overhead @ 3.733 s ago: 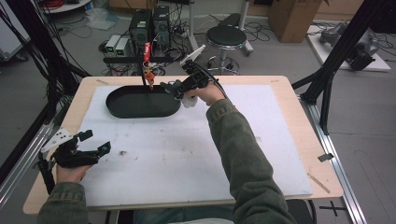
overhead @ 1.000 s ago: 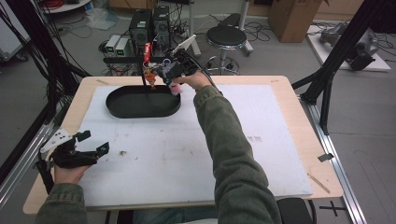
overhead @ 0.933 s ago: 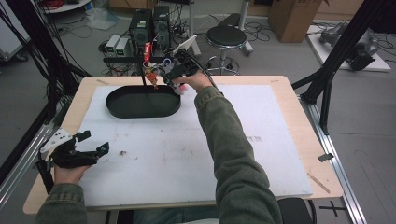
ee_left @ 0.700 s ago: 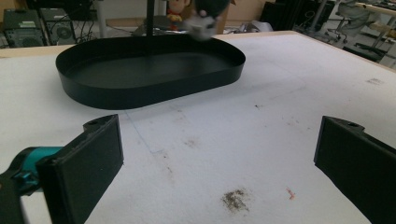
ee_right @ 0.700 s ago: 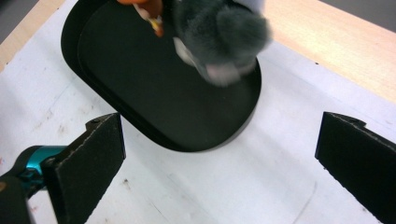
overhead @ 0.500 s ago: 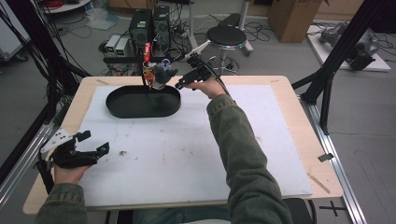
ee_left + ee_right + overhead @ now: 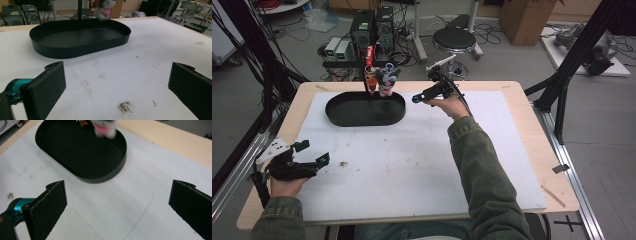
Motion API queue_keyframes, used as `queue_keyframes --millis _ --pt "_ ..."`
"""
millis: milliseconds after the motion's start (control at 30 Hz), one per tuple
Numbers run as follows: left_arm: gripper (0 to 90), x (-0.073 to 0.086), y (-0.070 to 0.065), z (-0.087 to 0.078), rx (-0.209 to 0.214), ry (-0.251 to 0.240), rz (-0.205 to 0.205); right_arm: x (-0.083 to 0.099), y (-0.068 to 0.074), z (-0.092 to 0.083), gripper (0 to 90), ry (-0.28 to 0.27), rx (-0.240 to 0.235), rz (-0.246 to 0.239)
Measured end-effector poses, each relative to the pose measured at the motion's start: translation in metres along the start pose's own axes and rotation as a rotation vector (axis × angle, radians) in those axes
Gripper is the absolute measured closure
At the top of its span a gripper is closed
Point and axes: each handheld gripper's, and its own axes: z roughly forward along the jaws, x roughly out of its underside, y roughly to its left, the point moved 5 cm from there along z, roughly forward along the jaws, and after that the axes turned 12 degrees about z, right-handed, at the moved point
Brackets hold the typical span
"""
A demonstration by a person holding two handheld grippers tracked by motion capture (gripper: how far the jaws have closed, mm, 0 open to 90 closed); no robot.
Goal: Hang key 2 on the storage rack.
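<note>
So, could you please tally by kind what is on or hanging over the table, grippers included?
Black oval tray: 1
Stand post in the tray: 1
Small hanging toys: 2, grey and orange
Grippers: 2, left gripper, right gripper
Total: 6

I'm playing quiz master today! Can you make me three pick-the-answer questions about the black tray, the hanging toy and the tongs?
1. Where is the black tray?
A far left part of the mat
B near right corner
C on the floor

2. What colour is the mat?
A red
B white
C green

3. How are the right tongs?
A shut on the toy
B open, holding nothing
C shut on the tray

Answers:
1 A, it lies far left under the hanging toy.
2 B, it looks white.
3 B, jaws wide apart.
</note>
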Motion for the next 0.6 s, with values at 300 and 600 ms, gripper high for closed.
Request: queue_keyframes --millis 300,600 --pt "1.8 0.0 0.0 0.0 -0.001 -0.001 0.0 0.022 -0.01 -0.016 0.6 -0.045 0.007 0.004" --pt "1.8 0.0 -0.002 0.001 0.01 0.003 0.001 0.048 -0.022 -0.034 0.6 -0.087 0.022 0.008"
